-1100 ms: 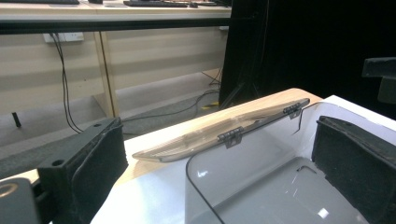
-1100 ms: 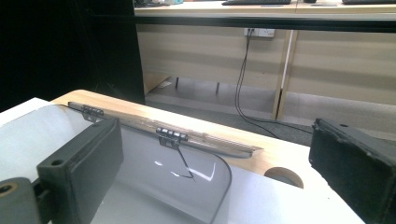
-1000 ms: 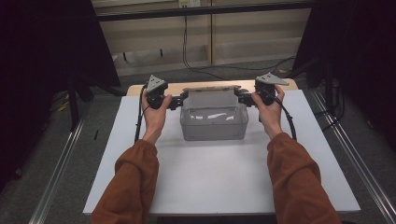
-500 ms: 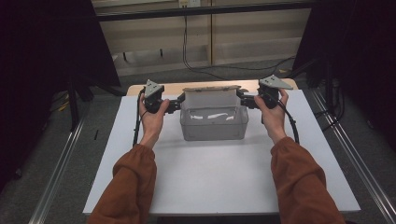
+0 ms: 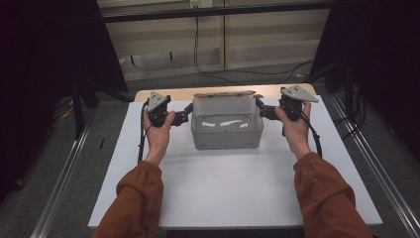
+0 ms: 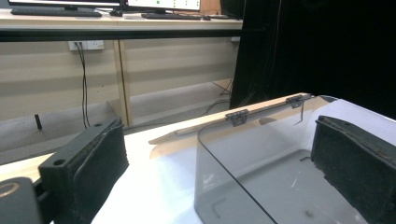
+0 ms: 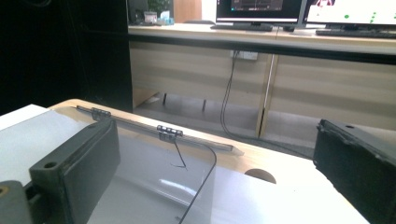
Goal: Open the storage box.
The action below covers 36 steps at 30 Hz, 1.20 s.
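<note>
High view: clear box (image 5: pixel 227 130) sits at desk (image 5: pixel 233 193) far-centre, lid back; left gripper (image 5: pixel 186 116) & right gripper (image 5: pixel 259 110) at its side walls. Left gripper view: fingers (image 6: pixel 84 170) spread, released, straddling box wall. Right gripper view: fingers (image 7: pixel 77 163) likewise wide apart astride wall, nothing clamped.

both hand-held grippers, left (image 5: pixel 189 113) and right (image 5: pixel 258 108), held level, jaws apart.

clear plastic box (image 5: pixel 226 130) blocking the white table (image 5: pixel 218 188) middle, left gripper (image 5: pixel 184 117) and right gripper (image 5: pixel 261 110) astride its end walls, open near half
</note>
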Motion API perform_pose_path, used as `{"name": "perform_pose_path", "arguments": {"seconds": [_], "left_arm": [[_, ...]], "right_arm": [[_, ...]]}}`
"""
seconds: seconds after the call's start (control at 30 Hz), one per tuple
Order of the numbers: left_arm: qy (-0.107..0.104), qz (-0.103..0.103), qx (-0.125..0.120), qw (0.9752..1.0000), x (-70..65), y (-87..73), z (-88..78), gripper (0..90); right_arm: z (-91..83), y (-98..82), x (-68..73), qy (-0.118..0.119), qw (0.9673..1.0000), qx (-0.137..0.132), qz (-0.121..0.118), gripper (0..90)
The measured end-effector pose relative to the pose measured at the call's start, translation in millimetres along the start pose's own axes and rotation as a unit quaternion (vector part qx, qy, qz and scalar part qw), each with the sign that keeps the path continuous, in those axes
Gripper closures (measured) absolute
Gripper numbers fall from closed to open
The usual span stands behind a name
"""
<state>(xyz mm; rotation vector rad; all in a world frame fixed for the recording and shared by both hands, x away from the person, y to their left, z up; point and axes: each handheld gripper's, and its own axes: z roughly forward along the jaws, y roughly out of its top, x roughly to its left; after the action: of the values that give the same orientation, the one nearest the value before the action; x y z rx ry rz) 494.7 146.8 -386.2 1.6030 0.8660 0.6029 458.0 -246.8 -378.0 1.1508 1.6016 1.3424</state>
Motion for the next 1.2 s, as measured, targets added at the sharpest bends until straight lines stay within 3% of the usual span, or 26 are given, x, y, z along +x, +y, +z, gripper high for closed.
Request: {"name": "perform_pose_path", "arguments": {"seconds": [0.27, 0.4, 0.6, 0.93, 1.13, 1.2], "left_arm": [[0.002, -0.013, -0.008, 0.9999, 0.2, -2.8, -15.9, 3.4], [0.007, 0.0, -0.013, 0.9999, 0.5, -5.6, -24.4, 3.4], [0.018, -0.008, -0.026, 0.9994, 0.1, -13.1, -33.5, 3.4], [0.016, -0.004, -0.025, 0.9996, -4.0, -21.7, -52.5, 3.4], [0.01, -0.008, -0.038, 0.9992, -10.7, -24.9, -67.8, 3.4], [0.01, -0.001, -0.034, 0.9994, -13.0, -27.4, -73.0, 3.4]], "right_arm": [[-14.2, -0.8, 1.9, -0.006, 0.9999, -0.011, -0.006, 0.8], [-21.8, -0.1, 4.2, -0.007, 0.9997, -0.016, -0.014, 0.8], [-31.1, -0.8, 5.4, -0.013, 0.9996, -0.019, -0.019, 0.7], [-51.3, -12.4, 13.4, -0.01, 0.9992, -0.03, -0.023, 0.0], [-64.5, -19.6, 16.4, -0.016, 0.999, -0.033, -0.026, 0.0], [-68.8, -22.1, 16.3, -0.018, 0.9989, -0.038, -0.022, 0.0]]}}
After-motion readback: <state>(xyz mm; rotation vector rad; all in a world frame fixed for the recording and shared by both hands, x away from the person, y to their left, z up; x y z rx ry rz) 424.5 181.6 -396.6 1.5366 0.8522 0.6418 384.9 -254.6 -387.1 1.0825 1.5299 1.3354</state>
